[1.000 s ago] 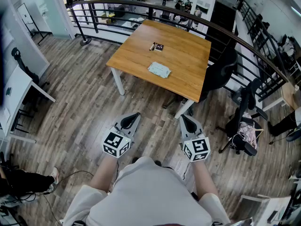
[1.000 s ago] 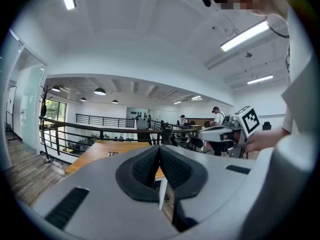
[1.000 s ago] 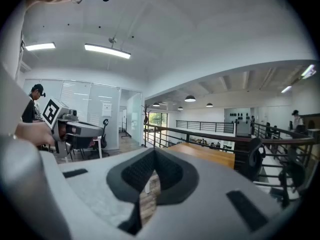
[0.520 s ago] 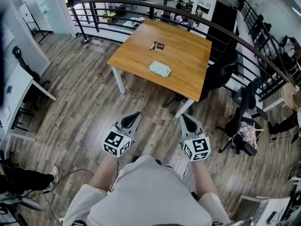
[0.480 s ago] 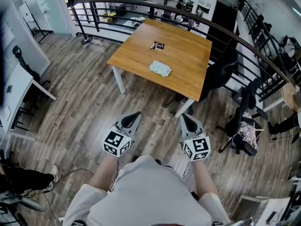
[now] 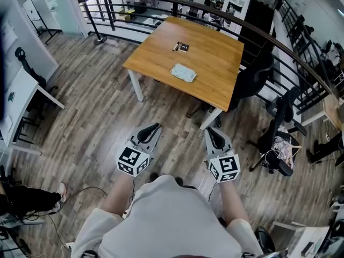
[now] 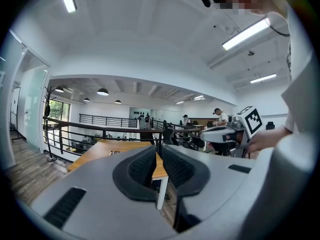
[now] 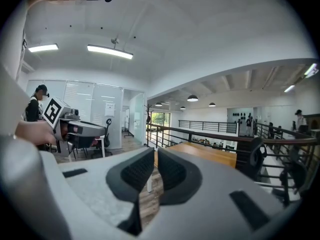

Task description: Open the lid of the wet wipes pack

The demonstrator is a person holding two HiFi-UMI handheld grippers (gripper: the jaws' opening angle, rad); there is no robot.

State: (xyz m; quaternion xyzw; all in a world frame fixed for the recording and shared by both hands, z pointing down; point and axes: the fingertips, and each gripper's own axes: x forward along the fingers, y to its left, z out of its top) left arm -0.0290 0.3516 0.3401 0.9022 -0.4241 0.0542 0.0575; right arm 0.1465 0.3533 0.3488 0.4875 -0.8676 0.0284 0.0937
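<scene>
Pale green, flat wet wipes pack (image 6: 183,72) lies on the square wooden table (image 6: 215,58), well apart from both grippers. The left gripper (image 6: 149,129) has jaws just opening, a narrow gap, nothing between. The right gripper (image 6: 214,134) has jaws slightly apart, nothing between.

The person holds both grippers out in front of the torso (image 6: 166,219), bare forearms reaching up from 6 o'clock. The left gripper (image 6: 152,127) sits low at 7 o'clock in the head view, its tip aimed toward 1 o'clock. The right gripper (image 6: 211,131) sits at 5 o'clock and aims toward 11 o'clock, so the two converge slightly while staying well apart. Both are nearly level. The left gripper's jaws have just been opening and stand a narrow slit apart with nothing between them. The right gripper's jaws also show a thin gap and hold nothing.
</scene>
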